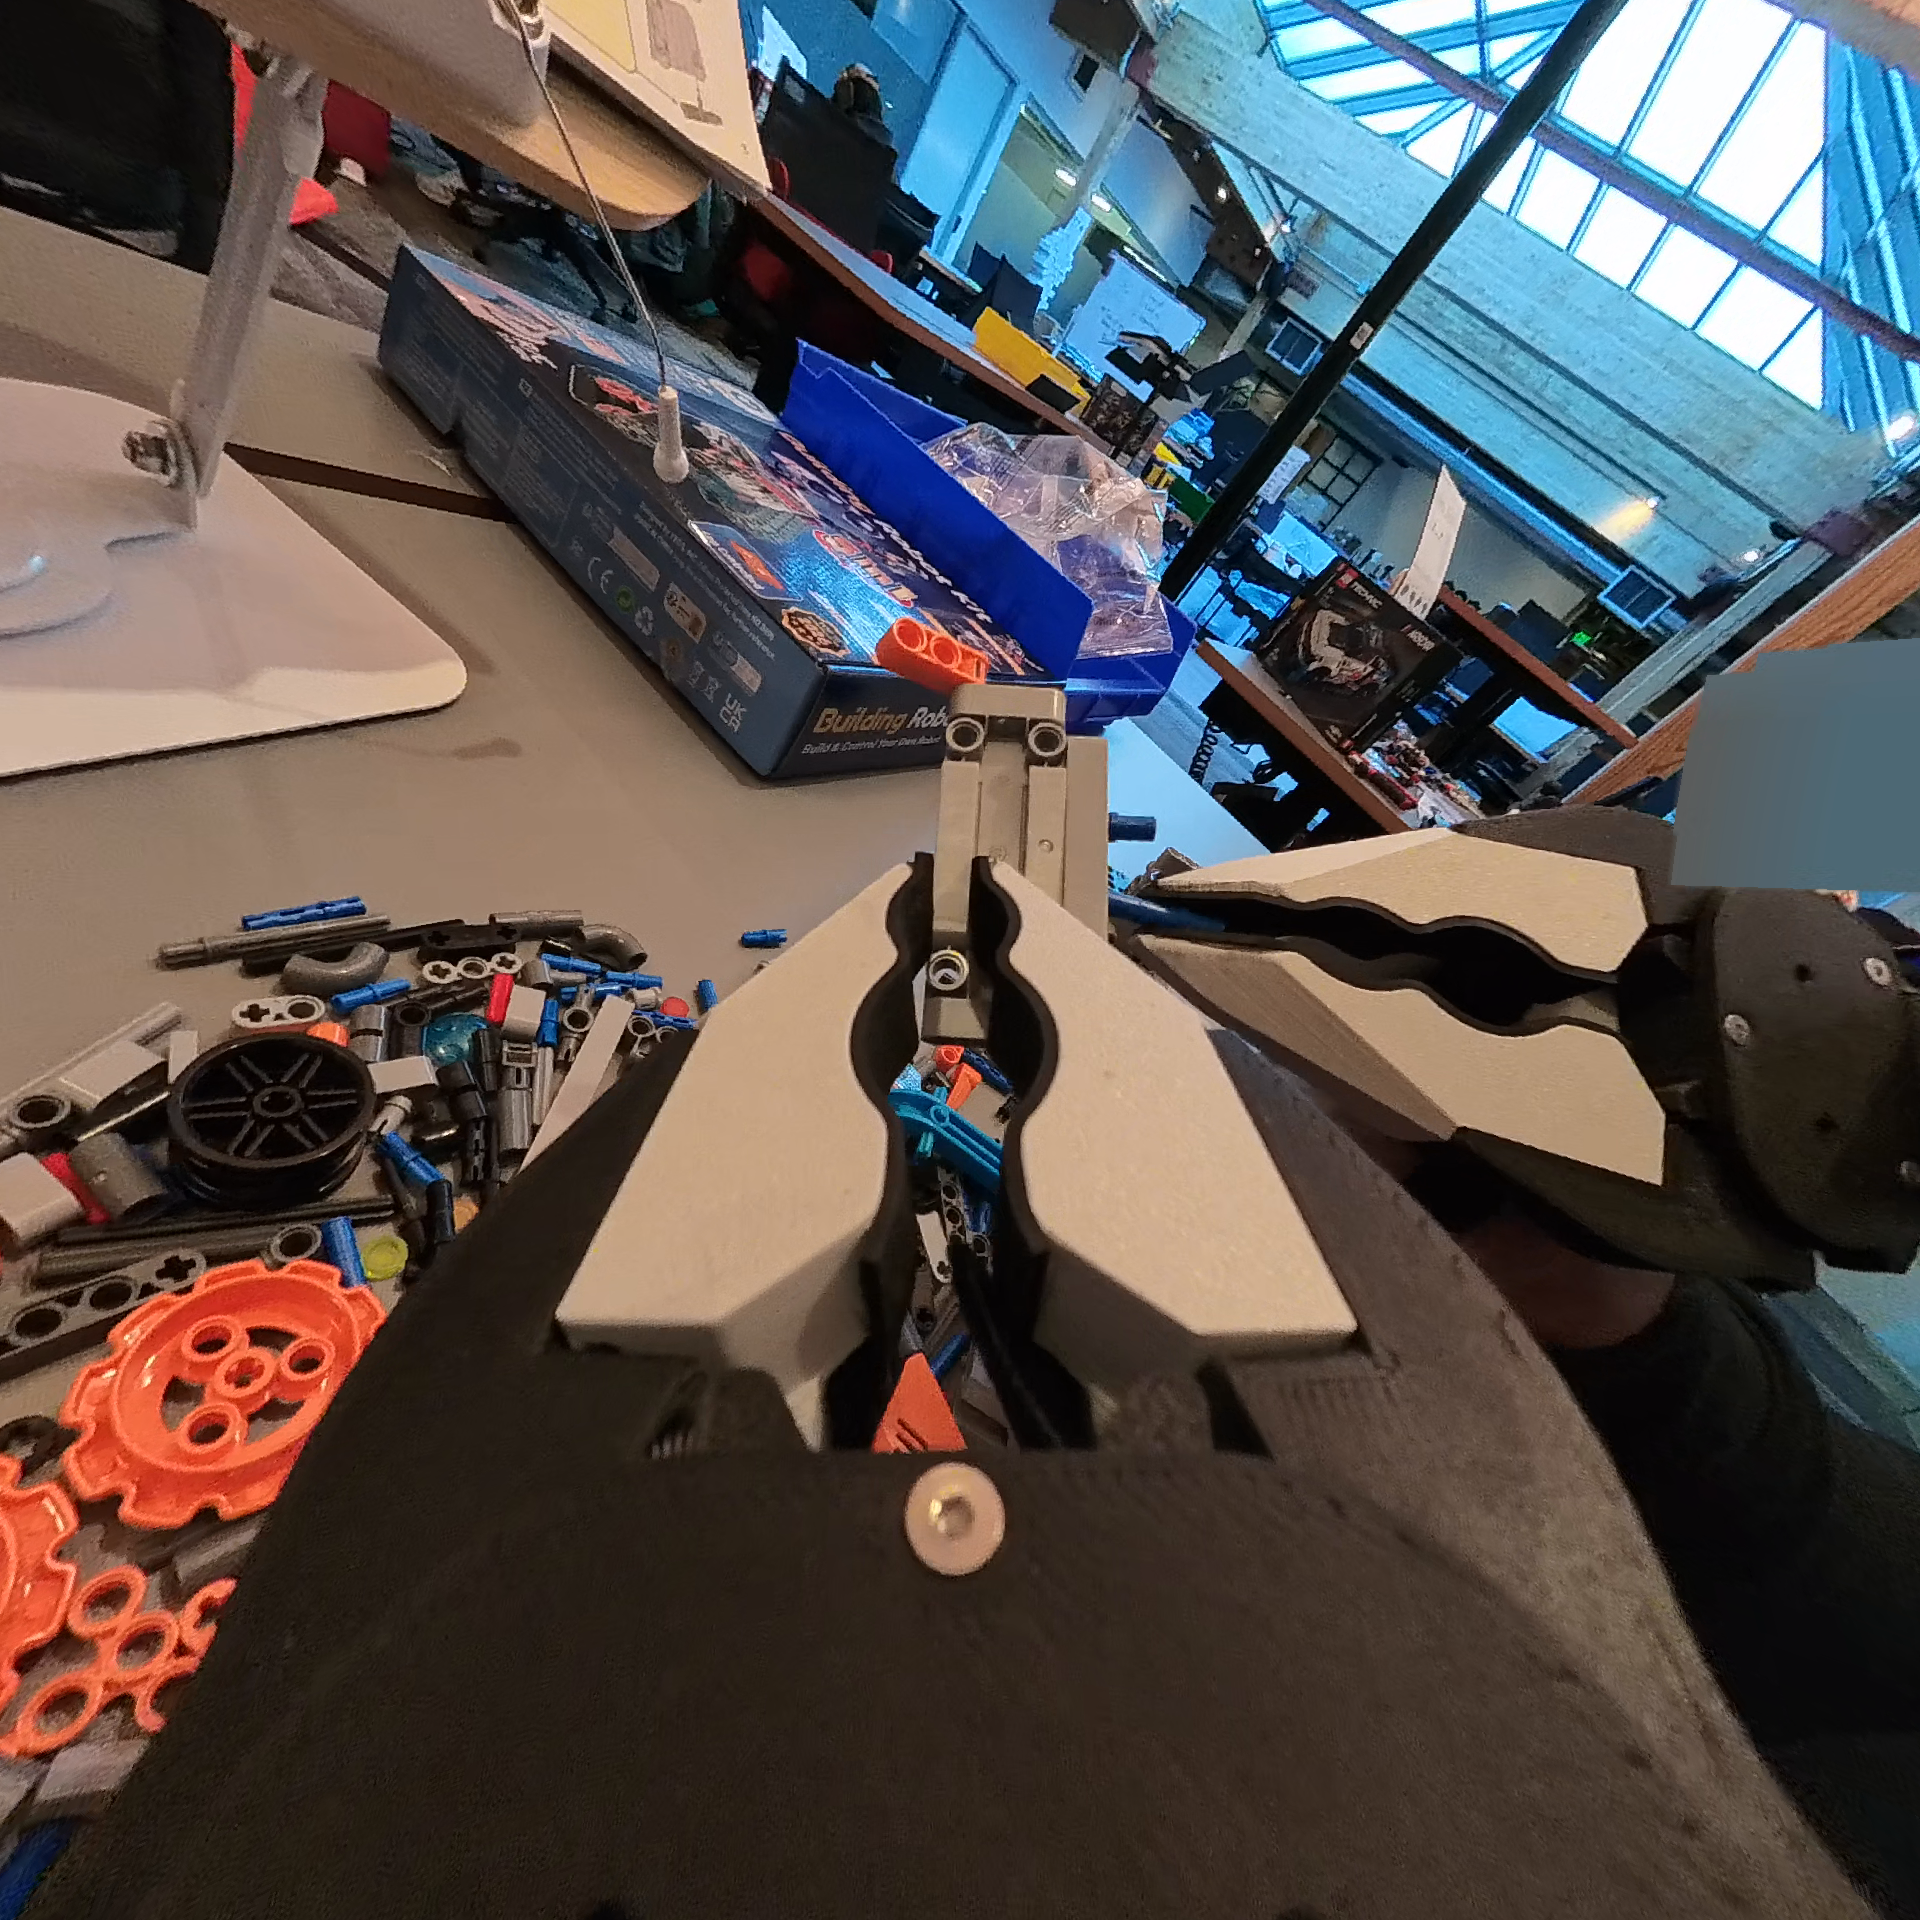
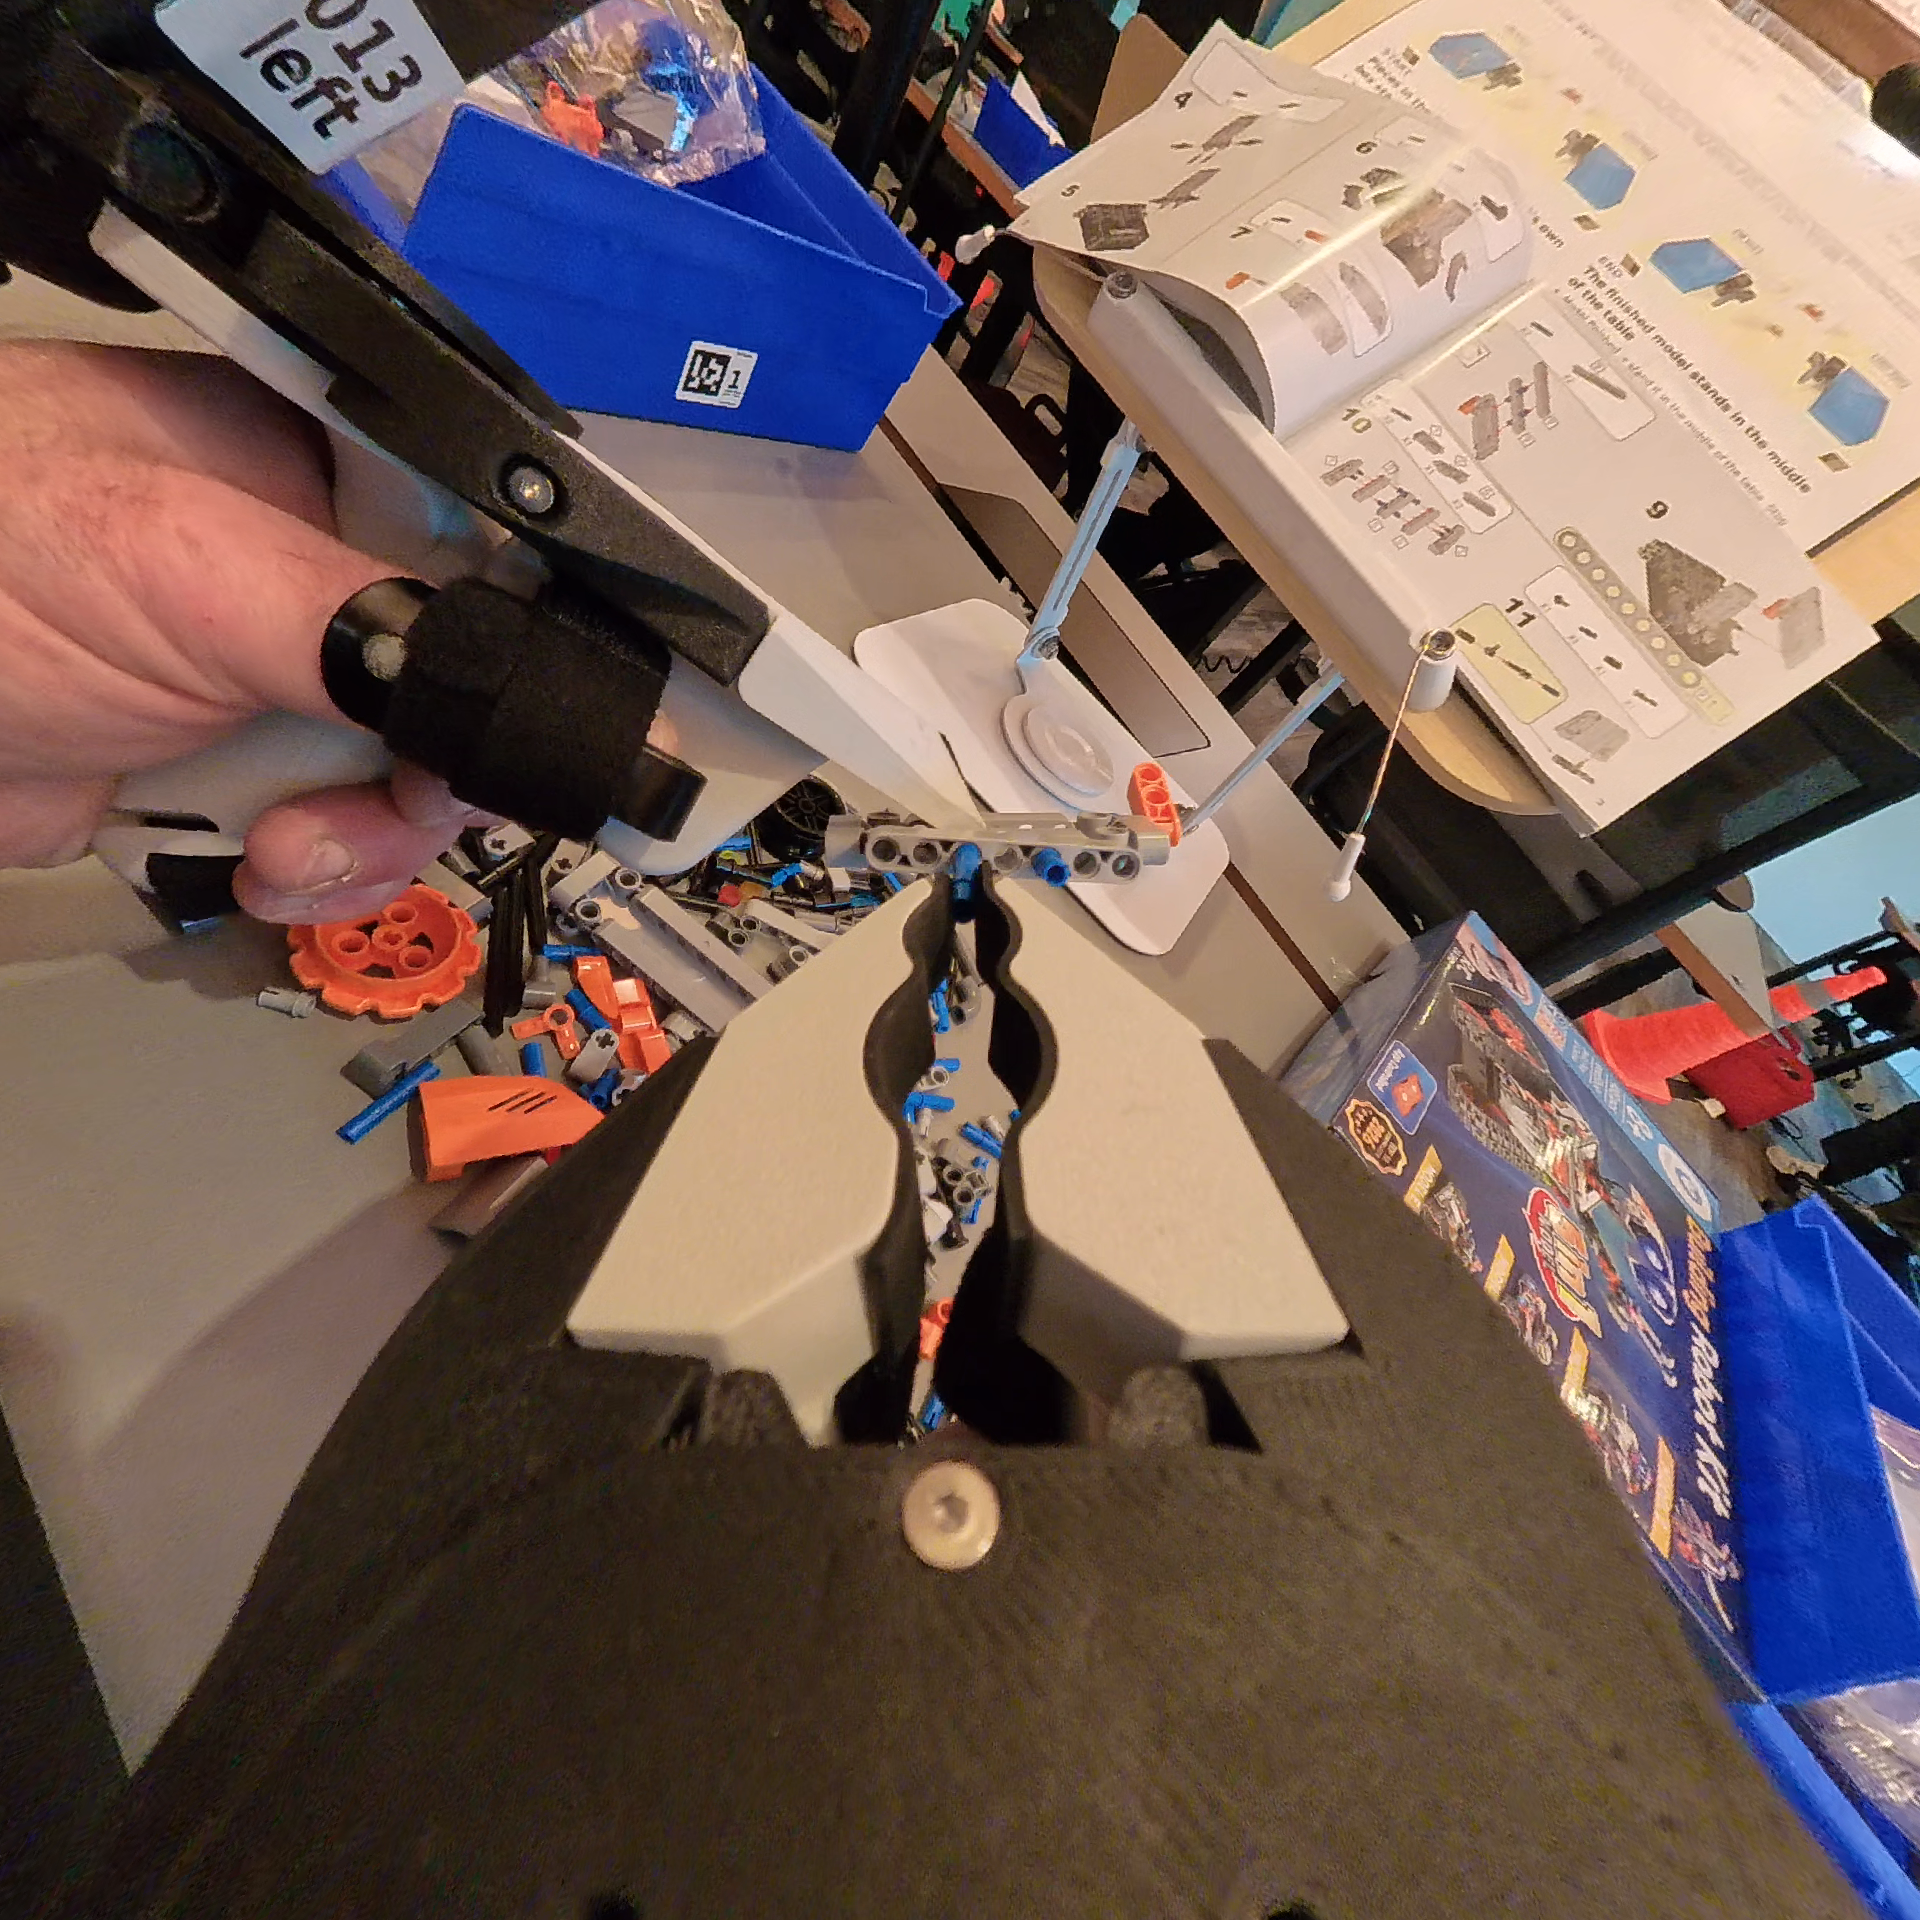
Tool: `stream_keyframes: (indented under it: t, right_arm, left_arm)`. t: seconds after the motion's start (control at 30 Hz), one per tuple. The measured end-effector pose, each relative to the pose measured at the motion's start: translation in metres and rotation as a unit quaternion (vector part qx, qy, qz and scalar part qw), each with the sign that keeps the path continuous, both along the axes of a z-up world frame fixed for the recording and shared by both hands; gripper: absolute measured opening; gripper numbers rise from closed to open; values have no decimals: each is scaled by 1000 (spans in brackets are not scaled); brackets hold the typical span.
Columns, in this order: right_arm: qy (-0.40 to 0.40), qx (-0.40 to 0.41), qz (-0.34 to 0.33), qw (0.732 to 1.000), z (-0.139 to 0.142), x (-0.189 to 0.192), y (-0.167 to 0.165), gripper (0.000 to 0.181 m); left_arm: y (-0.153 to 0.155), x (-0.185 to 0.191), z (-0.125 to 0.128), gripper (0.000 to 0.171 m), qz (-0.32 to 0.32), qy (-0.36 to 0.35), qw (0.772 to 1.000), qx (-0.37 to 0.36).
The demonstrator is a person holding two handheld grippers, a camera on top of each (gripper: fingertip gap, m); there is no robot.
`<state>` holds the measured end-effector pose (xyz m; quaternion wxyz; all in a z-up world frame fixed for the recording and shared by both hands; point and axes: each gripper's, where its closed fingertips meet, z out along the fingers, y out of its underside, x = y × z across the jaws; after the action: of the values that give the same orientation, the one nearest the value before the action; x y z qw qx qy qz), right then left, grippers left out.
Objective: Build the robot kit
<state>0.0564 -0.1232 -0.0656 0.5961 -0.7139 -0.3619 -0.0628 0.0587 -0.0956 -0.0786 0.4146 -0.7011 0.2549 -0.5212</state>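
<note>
My left gripper [image 1: 951, 883] is shut on the lower end of a grey beam assembly [image 1: 1023, 790], which stands up from the fingertips with an orange connector [image 1: 930, 652] at its far end. In the right wrist view the assembly [image 2: 1039, 842] lies crosswise, held at its left end by the left gripper [image 2: 873, 800]. My right gripper [image 2: 966, 899] is shut on a blue pin [image 2: 966, 862] that sits in the beam's underside. The right gripper also shows in the left wrist view [image 1: 1148, 912], its tips beside the assembly.
A pile of loose parts [image 1: 312, 1091] with orange gears [image 1: 218, 1382] and a black wheel [image 1: 270, 1112] lies on the grey table. Behind it are a blue kit box [image 1: 665, 540], a blue bin [image 1: 935, 499] holding a plastic bag, and a book stand with an instruction booklet [image 2: 1507, 364]. Left and right tips are no more than a few centimetres apart.
</note>
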Motion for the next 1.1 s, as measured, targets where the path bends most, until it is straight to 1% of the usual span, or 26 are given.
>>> stream_keyframes:
  t: [0.07, 0.4, 0.63, 0.87, 1.0, 1.1]
  right_arm:
    - [-3, -1, 2, 1000, -1, 0, -1, 2]
    - [-13, -6, 8, 1000, -3, 0, -2, 2]
    - [-4, 3, 0, 1000, 1, 4, -1, 2]
    - [-27, 4, -6, 1000, -2, 4, -1, 2]
    - [-35, 3, -9, 999, -3, 4, -1, 3]
    - [-45, 4, -11, 999, -3, 4, -1, 2]
  left_arm:
    - [0, 0, 0, 6, 4, 9, 1000, 13]
    - [1, 0, 0, 5, 11, 24, 999, 31]
    - [-2, 1, 1, 6, -1, 2, 1000, 5]
    - [-1, 1, -1, 6, 1, 1, 1000, -4]
    - [-2, 1, -2, 6, 2, 6, 1000, 1]
    - [-2, 1, -1, 5, 9, 16, 1000, 19]
